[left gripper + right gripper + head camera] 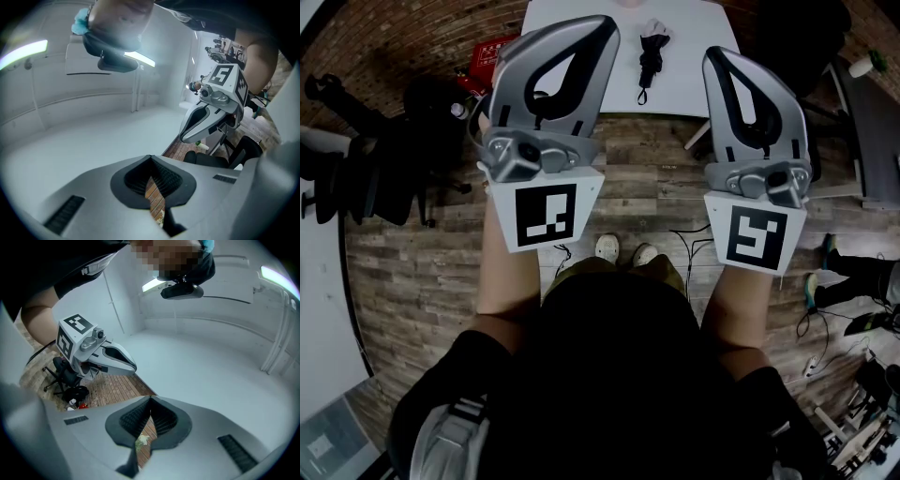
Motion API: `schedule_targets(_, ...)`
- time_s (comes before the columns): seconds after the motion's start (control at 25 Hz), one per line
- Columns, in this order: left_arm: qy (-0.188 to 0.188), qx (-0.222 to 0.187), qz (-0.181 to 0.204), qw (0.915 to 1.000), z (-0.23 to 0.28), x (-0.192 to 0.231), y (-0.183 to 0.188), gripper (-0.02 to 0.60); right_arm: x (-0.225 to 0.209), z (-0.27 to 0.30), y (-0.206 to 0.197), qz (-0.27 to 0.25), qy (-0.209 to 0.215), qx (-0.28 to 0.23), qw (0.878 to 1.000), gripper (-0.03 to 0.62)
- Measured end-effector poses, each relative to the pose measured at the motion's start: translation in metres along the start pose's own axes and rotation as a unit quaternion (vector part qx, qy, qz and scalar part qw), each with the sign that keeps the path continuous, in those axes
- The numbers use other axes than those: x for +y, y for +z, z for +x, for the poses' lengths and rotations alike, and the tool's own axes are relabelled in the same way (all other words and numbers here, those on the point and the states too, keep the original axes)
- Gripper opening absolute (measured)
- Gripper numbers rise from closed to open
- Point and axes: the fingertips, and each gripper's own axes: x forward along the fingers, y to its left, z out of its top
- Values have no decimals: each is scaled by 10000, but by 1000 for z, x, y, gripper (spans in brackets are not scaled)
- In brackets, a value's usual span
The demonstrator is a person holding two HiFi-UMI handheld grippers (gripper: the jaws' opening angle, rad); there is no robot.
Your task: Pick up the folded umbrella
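Observation:
The folded black umbrella lies on a white table at the top of the head view, its strap end pointing toward me. My left gripper is held up in front of the table, just left of the umbrella, and is shut with nothing between its jaws. My right gripper is raised to the umbrella's right and is also shut and empty. Neither touches the umbrella. In the left gripper view the left gripper has its tips together; the right gripper view shows the same for the right gripper.
A black office chair and a red object stand left of the table on the wood floor. Another dark chair is at the table's right. Cables cross the floor, and someone's foot is at the right.

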Motion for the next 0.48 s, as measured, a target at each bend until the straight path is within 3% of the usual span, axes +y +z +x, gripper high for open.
schedule_targets(0.48, -72, -128, -65, 9999, -12, 5, -5, 12, 9, 0, 7, -85, -180, 169, 9997, 29)
